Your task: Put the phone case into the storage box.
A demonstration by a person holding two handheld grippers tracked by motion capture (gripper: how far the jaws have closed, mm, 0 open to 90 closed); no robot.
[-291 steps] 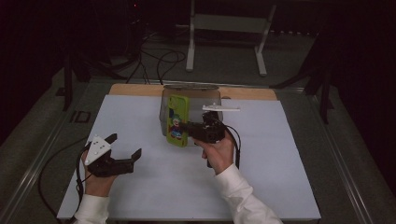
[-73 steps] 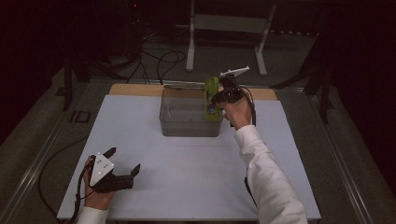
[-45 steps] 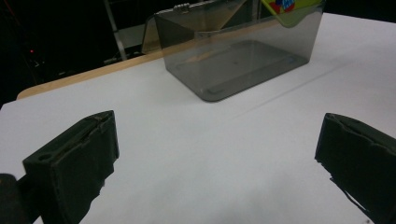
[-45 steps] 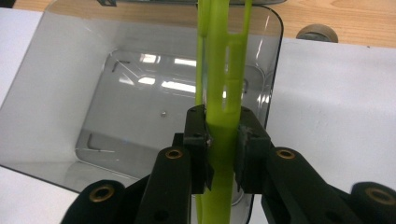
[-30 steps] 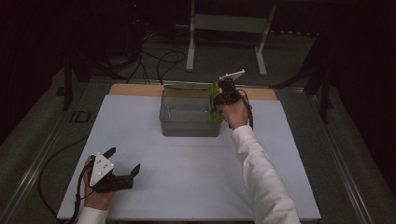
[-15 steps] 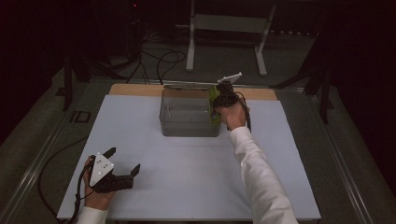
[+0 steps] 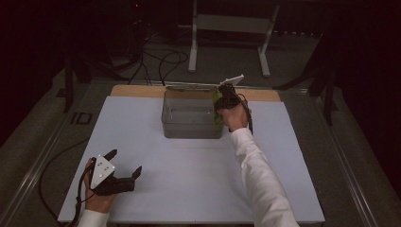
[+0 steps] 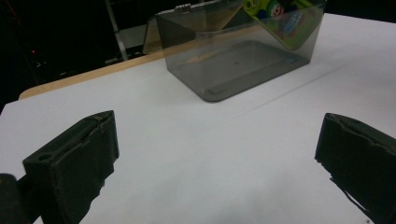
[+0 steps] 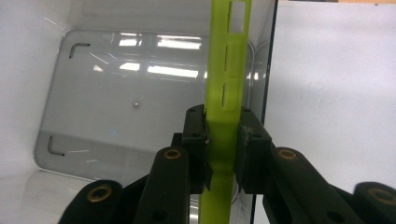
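Jaws of the right gripper (image 9: 222,140) clamp a thin lime-green package (image 9: 227,84) edge-on, one black pad on each flat face. Ahead of and below this gripper lies the floor of a clear grey plastic bin (image 9: 93,116), and the package hangs down inside the bin, just beside its right-hand wall as the right gripper view has it. In the high view the right gripper (image 7: 226,97) sits over the near right corner of the bin (image 7: 191,124), with the green package (image 7: 217,106) against that wall and the person's white sleeve (image 7: 257,175) running back from it.

The left gripper (image 7: 124,171) rests on the white worktop (image 7: 189,175), well apart from the bin, with its jaws spread wide and nothing between them. From the left gripper view, the bin (image 8: 233,60) stands far ahead of the two black jaws, and the package (image 8: 285,23) shows through its wall at the upper right, printed with a cartoon figure.
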